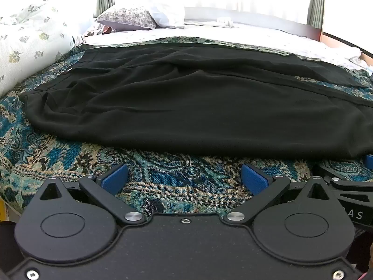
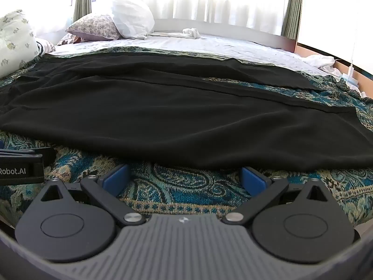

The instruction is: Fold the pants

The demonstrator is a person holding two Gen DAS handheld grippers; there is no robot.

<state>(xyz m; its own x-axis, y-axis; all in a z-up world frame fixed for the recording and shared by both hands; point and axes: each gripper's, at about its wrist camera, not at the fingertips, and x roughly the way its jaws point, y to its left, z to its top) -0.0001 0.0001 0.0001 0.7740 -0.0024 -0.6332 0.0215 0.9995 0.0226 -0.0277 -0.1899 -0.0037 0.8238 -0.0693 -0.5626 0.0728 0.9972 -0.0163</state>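
Observation:
Black pants (image 1: pixel 198 107) lie spread flat across a blue paisley bedspread (image 1: pixel 163 177), waistband to the left and legs running right. In the right wrist view the same pants (image 2: pixel 177 116) fill the middle. My left gripper (image 1: pixel 184 177) hovers just short of the pants' near edge, wide open, with only bedspread between its blue pads (image 1: pixel 115 178). My right gripper (image 2: pixel 185 177) stands beside it, also wide open over the bedspread (image 2: pixel 186 186), its pads (image 2: pixel 253 179) close to the pants' near hem and not touching. Part of the right gripper (image 1: pixel 349 186) shows at the left wrist view's right edge.
A floral duvet roll (image 1: pixel 30 44) lies at the far left. Pillows (image 1: pixel 130 18) and a white sheet (image 1: pixel 233 35) sit beyond the pants by the bright window. A bunched white cloth (image 2: pixel 191 32) rests near the headboard. The left gripper's body (image 2: pixel 21 168) shows at the left edge.

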